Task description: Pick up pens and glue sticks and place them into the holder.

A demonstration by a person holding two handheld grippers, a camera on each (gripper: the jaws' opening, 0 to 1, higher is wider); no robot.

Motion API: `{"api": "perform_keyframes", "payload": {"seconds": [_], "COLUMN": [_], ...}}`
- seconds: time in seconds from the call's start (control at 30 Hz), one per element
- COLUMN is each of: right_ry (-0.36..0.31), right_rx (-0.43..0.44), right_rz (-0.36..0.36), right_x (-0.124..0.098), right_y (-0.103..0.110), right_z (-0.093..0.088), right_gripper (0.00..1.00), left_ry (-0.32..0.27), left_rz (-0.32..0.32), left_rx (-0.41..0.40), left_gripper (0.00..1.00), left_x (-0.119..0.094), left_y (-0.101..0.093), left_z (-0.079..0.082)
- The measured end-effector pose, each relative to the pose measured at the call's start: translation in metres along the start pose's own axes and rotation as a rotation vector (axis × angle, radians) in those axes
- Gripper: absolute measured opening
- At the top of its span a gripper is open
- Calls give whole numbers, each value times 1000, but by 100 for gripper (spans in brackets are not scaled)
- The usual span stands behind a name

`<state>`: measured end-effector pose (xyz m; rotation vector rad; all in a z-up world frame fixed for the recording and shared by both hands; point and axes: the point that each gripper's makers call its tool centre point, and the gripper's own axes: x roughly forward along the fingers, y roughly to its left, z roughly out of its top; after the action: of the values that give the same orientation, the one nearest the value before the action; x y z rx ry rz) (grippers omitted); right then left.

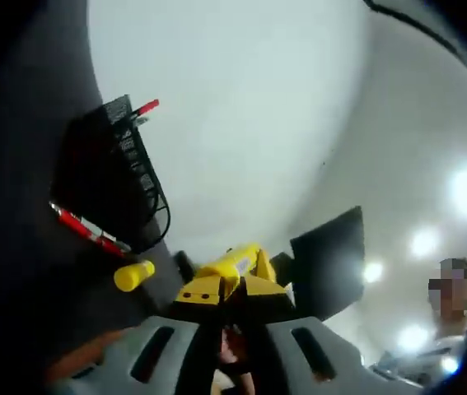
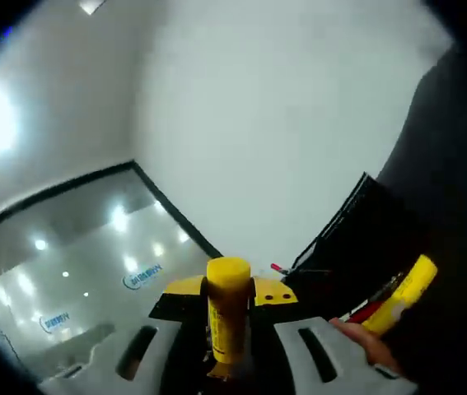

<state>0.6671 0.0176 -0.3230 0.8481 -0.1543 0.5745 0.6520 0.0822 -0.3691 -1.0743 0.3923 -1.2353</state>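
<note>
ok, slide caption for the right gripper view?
Right claw shut on a yellow glue stick, black mesh holder beside it.

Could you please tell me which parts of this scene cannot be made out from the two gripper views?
- Left gripper view: the inside of the black mesh holder is dark, so its contents cannot be counted; a red pen pokes out.
- Left gripper view: the yellow glue stick between the jaws is blurred; no label readable.
- Right gripper view: the lower end of the glue stick is hidden between the jaws.
- Right gripper view: the hand is cut off by the edge.
</note>
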Motion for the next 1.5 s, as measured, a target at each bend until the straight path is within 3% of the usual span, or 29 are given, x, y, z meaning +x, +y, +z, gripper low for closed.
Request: {"api": "perform_keyframes", "payload": {"seconds": [0.17,0.33,0.43,0.5,0.6,0.73,0.9,1.03,1.17,1.37,1.5], "right_ry": [22,44,68,79,94,97,111,131,154,209,245], "right_rx": [-226,-398,-452,-496,-528,-546,-572,-599,-626,-653,-664], "right_rz": [-49,-83,-90,-101,-108,-115,-124,-122,-118,-84,-61], "right_x": [-2,-5,-7,-9,-10,-9,-3,5,18,49,68], "right_y": [4,4,4,2,-1,-6,-11,-15,-18,-22,-23], "right_z": [14,29,33,36,38,45,51,53,50,32,16], "right_gripper": [17,17,17,17,17,17,17,17,17,17,17], "left_ry": [3,16,22,3,41,68,115,124,113,66,90], "left_rz": [53,226,330,346,352,367,413,434,434,443,450], "left_rx": [126,312,492,603,681,771,821,828,821,784,800], "left_gripper": [31,38,50,57,65,83,95,96,96,95,91], "left_x": [-2,-13,-18,-18,-18,-18,-21,-26,-28,-34,-34], "left_y": [8,40,55,54,57,67,85,97,96,97,99], "left_z": [11,24,31,37,35,34,30,28,30,38,32]}}
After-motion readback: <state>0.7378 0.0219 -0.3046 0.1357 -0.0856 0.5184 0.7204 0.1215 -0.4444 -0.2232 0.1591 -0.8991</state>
